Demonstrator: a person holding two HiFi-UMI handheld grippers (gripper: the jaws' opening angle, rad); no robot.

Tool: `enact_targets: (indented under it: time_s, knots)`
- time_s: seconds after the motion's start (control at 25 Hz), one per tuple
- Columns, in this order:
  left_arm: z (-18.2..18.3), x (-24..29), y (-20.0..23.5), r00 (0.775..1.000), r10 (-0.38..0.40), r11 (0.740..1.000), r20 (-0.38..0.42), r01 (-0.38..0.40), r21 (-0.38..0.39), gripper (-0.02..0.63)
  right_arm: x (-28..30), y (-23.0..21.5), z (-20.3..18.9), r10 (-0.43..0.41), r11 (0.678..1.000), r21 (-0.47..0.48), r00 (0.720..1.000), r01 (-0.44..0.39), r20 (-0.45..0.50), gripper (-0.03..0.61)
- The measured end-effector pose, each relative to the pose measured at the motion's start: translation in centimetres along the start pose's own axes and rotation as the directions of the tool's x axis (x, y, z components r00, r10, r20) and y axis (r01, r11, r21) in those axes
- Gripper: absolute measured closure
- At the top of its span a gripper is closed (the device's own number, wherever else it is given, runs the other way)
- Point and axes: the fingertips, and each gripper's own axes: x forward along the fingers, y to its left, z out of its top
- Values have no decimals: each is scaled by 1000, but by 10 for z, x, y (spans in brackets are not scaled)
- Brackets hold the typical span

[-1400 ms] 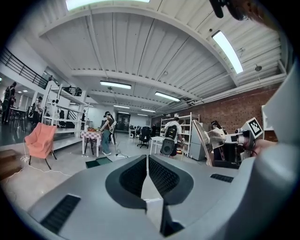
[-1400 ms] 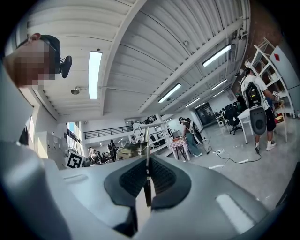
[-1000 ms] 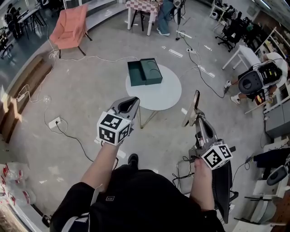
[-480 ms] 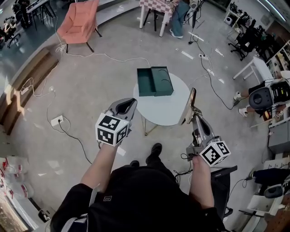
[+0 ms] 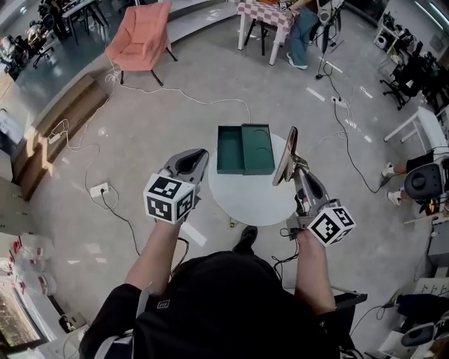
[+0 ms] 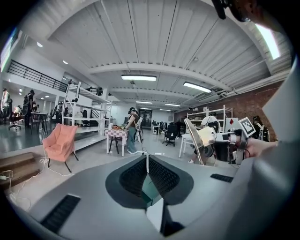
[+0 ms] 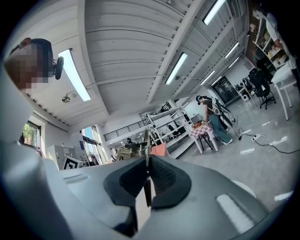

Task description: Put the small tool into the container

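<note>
Much nearer the counter (image 5: 245, 203) than 1 s ago. Right hand-held gripper (image 5: 297, 174) clamped on small tool (image 5: 286, 156), upright; left hand-held gripper (image 5: 195, 163) pinched shut, empty. Open container (image 5: 244, 148) just ahead, betw. both: within reach for drop-in.

The tool (image 5: 285, 156) in the right hand-held gripper (image 5: 295, 167) stands edge-on to the head view. It is a thin pale blade whose kind I can't tell, and it covers part of the bench's (image 5: 252, 200) right rim. In the right gripper view it is only a dark line between the closed jaws. Something curved lies in the container's (image 5: 244, 148) right half, too small to name. Both grippers and the forearms hide the bench's near rim. In the left gripper view the container is just a green sliver between the jaws. A person (image 5: 302, 28) by the checked table (image 5: 265, 12) is cut off by the top edge.
</note>
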Motion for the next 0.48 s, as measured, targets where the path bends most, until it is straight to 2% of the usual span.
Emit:
enact_targets:
  time_s: [0.24, 0.48]
  knots:
    - [37, 72, -8, 999, 52, 999, 4, -52, -2, 594, 37, -61, 36, 66, 998, 16, 996, -65, -53, 566]
    - [33, 117, -2, 997, 69, 997, -24, -70, -30, 594, 78, -101, 24, 98, 994, 54, 985, -91, -140, 566]
